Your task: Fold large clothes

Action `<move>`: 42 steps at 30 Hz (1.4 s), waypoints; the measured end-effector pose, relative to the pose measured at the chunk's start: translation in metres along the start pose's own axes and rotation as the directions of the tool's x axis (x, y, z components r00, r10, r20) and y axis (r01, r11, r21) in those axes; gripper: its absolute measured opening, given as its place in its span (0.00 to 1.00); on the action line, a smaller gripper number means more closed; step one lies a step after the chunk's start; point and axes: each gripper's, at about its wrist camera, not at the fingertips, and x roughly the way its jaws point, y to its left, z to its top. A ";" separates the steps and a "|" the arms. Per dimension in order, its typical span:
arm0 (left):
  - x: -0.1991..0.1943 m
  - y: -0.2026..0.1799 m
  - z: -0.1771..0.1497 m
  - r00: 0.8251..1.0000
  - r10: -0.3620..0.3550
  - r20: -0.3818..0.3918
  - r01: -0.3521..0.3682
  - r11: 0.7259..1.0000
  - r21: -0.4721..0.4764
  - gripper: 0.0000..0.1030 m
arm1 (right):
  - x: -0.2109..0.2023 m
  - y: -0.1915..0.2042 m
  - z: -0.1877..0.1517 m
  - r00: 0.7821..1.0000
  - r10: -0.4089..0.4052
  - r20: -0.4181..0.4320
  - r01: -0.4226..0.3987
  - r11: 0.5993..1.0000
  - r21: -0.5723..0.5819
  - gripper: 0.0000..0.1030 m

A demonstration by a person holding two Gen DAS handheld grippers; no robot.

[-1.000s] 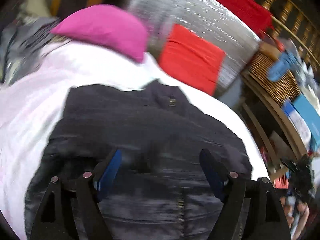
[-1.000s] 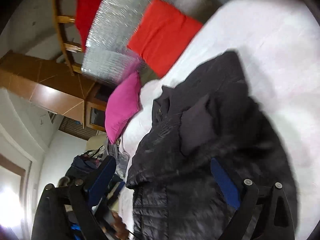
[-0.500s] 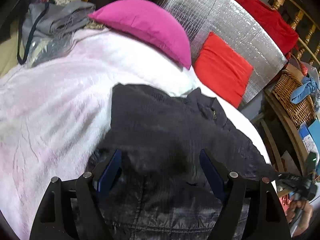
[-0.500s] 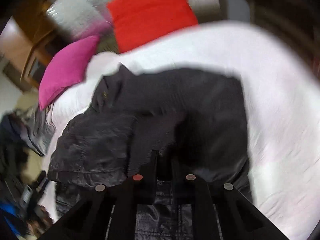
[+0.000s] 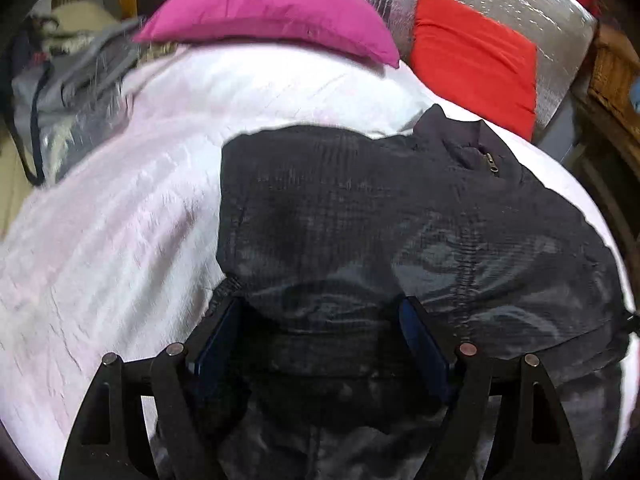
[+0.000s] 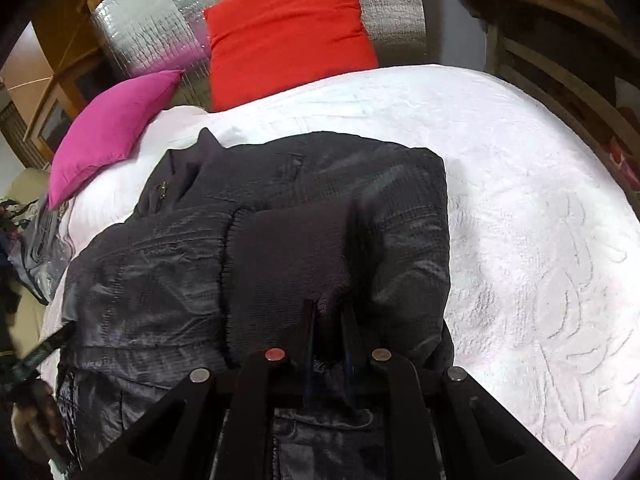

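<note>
A dark quilted jacket (image 6: 256, 248) lies on a white bedspread (image 6: 540, 240), its collar toward the magenta pillow (image 6: 108, 132) and the red cushion (image 6: 288, 32) at the head of the bed. One sleeve is folded across the jacket's body. The right gripper (image 6: 330, 320) has its fingers drawn together, pinching the ribbed cuff (image 6: 288, 264) of that sleeve. The left gripper (image 5: 320, 320) has its fingers spread wide apart on either side of a ridge of the jacket's fabric, not clamping it.
</note>
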 end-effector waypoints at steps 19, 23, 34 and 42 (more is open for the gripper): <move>-0.041 -0.015 0.007 0.988 -0.054 0.143 0.053 0.999 0.008 0.79 | -0.078 -0.016 0.001 0.970 0.158 0.186 -0.176 0.981 0.082 0.78; -0.029 -0.038 0.002 0.993 -0.053 0.106 0.044 0.995 0.088 0.79 | -0.069 0.005 0.013 0.920 0.357 0.160 -0.372 0.925 0.081 0.78; -0.027 -0.046 0.005 0.992 -0.026 0.122 0.015 0.996 0.087 0.81 | -0.028 0.010 0.015 0.943 0.323 0.080 -0.331 0.934 0.136 0.77; -0.001 -0.081 -0.011 0.998 0.046 0.051 -0.056 0.974 0.218 0.82 | 0.016 0.021 0.007 0.939 0.340 -0.052 -0.329 0.933 0.146 0.81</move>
